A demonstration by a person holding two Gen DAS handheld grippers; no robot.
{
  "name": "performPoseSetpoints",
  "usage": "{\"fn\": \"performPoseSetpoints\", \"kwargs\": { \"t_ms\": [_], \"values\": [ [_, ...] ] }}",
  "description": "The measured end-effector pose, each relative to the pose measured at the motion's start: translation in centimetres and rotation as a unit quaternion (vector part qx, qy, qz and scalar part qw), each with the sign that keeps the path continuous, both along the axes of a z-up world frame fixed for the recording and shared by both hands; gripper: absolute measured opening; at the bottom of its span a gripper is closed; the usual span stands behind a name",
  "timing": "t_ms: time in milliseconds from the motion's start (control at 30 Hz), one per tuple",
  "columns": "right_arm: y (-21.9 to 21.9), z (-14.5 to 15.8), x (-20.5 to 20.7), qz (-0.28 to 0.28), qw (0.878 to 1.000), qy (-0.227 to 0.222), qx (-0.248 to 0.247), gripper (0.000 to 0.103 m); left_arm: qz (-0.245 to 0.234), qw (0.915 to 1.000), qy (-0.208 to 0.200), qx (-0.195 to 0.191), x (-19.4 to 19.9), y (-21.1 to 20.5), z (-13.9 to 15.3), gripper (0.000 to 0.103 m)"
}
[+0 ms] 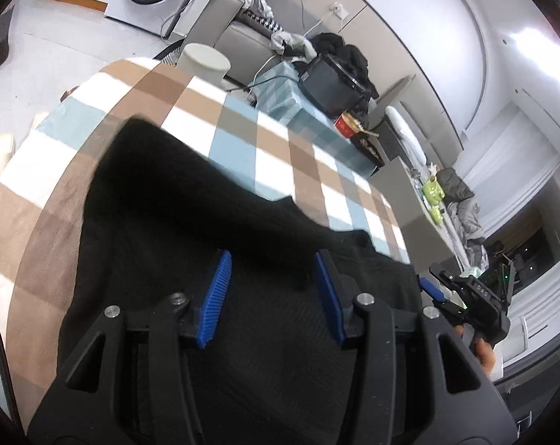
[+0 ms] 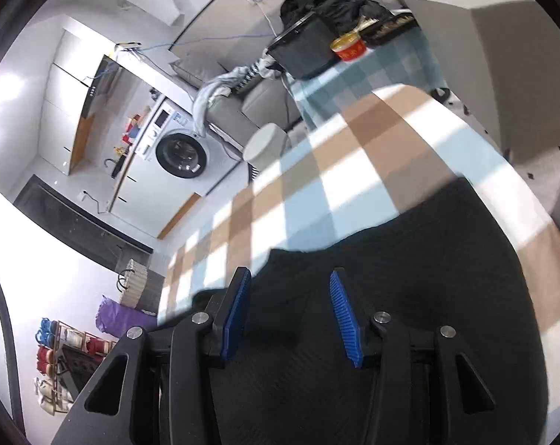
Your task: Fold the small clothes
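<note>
A black garment [image 1: 190, 200] lies spread on the table's brown, white and blue checked cloth [image 1: 131, 89]. My left gripper [image 1: 272, 259] hovers over the garment's near part, its blue pads [image 1: 216, 296] standing apart with only dark fabric showing beyond the gap. In the right wrist view the same garment [image 2: 428, 244] fills the lower right, its edge running across the checked cloth [image 2: 335, 170]. My right gripper [image 2: 290, 274] is open just above that edge, nothing pinched between its pads [image 2: 344, 319]. The right gripper [image 1: 434, 289] also shows at the garment's right side, held by a hand [image 1: 484, 352].
A white round stool [image 1: 203, 61] stands past the table's far edge. Beyond it a second checked table carries a black box [image 1: 331, 85] and a red bowl [image 1: 344, 126]. A grey cabinet [image 1: 398, 200] stands to the right, a washing machine [image 2: 181, 155] at the back.
</note>
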State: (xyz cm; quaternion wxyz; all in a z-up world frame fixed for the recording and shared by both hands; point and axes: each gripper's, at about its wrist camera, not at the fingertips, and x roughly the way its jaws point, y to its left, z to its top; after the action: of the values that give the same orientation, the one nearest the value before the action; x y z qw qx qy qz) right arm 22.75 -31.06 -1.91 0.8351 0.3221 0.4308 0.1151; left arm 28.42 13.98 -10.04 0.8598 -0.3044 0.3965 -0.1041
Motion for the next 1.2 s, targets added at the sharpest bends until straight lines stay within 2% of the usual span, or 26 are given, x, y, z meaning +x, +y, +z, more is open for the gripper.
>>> {"fn": "performPoseSetpoints", "kwargs": {
  "t_ms": [200,300,400,500,567,633,667,700,900,1033,1100,1167,1200],
  "values": [
    [-2.2,0.0,-4.2,-0.007,0.998,0.02,-0.053,0.046,0.013,0.9995,0.015,0.026,-3.4,1.1,-0.1,0.042],
    [-3.3,0.1,-7.4,-0.007,0.996,0.027,-0.085,0.056,0.034,0.9981,0.016,0.05,-6.4,2.0,0.3,0.047],
    [-4.2,0.1,-10.8,-0.006,0.992,0.028,-0.125,0.063,0.052,0.9959,0.014,0.072,-9.5,2.7,0.9,0.056],
    [-4.6,-0.1,-14.1,0.013,0.987,0.026,-0.157,0.069,0.055,0.9926,0.019,0.106,-12.5,2.3,1.3,0.07],
    [-4.8,-0.6,-16.0,0.026,0.985,0.029,-0.166,0.074,0.045,0.9883,0.02,0.145,-14.2,1.2,1.3,0.083],
    [-5.0,-1.1,-17.6,0.036,0.984,0.034,-0.173,0.075,0.032,0.9824,0.021,0.183,-15.7,0.2,1.2,0.09],
    [-5.2,-1.4,-18.5,0.041,0.983,0.038,-0.175,0.075,0.027,0.9808,0.023,0.192,-16.3,-0.1,1.2,0.1],
    [-5.5,-1.8,-19.4,0.047,0.984,0.04,-0.169,0.075,0.024,0.9798,0.025,0.197,-16.9,-0.4,1.0,0.103],
    [-6.1,-2.8,-22.0,0.054,0.987,0.041,-0.146,0.075,0.029,0.9797,0.052,0.191,-19.8,0.7,-0.9,0.102],
    [-5.2,-3.0,-21.0,0.07,0.988,0.041,-0.13,0.075,0.044,0.9746,0.069,0.209,-20.0,1.6,-1.9,0.1],
    [-4.6,-3.0,-20.1,0.072,0.987,0.05,-0.135,0.075,0.049,0.9769,0.076,0.193,-19.6,2.0,-2.2,0.094],
    [-4.3,-2.7,-20.0,0.077,0.986,0.045,-0.141,0.075,0.04,0.9794,0.079,0.182,-19.6,2.0,-2.4,0.073],
    [-4.2,-2.6,-20.1,0.08,0.986,0.041,-0.142,0.075,0.035,0.9795,0.081,0.181,-19.6,1.9,-2.6,0.067]
  ]
}}
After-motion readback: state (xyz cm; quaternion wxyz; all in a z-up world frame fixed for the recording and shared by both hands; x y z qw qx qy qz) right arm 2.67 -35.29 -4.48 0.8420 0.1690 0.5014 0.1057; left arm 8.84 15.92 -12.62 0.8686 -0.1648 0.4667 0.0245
